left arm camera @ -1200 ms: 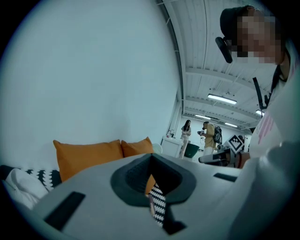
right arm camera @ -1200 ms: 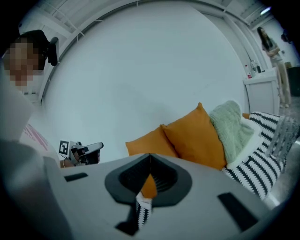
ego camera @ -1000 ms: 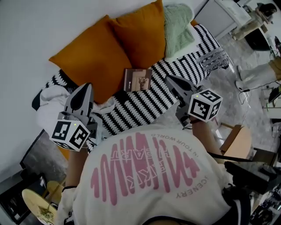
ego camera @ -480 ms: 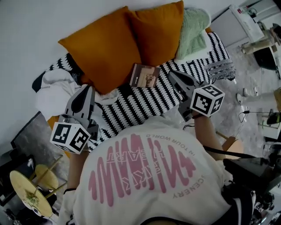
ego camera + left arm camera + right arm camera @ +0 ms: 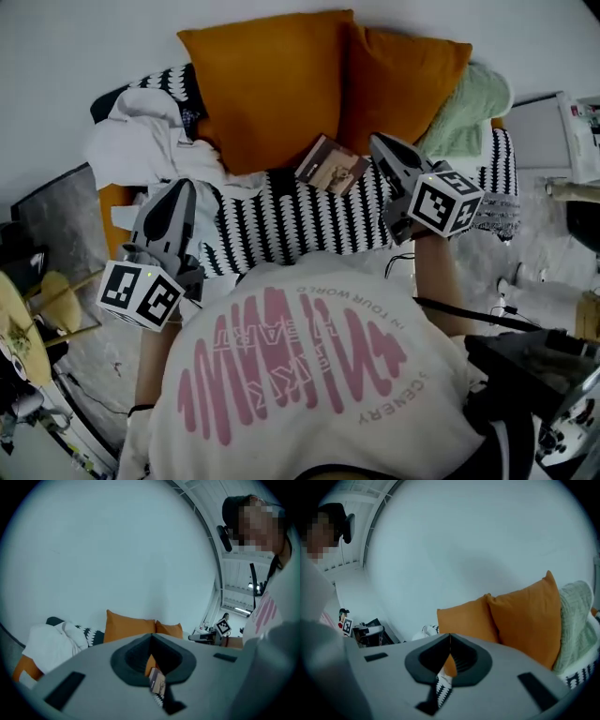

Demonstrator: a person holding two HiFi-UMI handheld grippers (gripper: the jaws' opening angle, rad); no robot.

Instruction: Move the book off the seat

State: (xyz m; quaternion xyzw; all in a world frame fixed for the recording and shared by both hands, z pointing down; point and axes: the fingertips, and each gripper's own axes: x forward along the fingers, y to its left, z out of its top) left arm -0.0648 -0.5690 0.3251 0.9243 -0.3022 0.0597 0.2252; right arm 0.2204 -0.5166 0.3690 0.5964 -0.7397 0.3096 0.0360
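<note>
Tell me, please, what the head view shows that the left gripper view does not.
Only the head view shows the green blanket beside the cushions, and the left gripper's marker cube. Only the left gripper view shows the person's head and the ceiling. Both show the book on the striped cover, the two orange cushions, the white cloth heap and the right gripper's marker cube.

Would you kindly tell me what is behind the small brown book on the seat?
Two orange cushions stand right behind the small brown book, which lies on the black-and-white patterned throw. Whatever is behind the cushions is covered.
</note>
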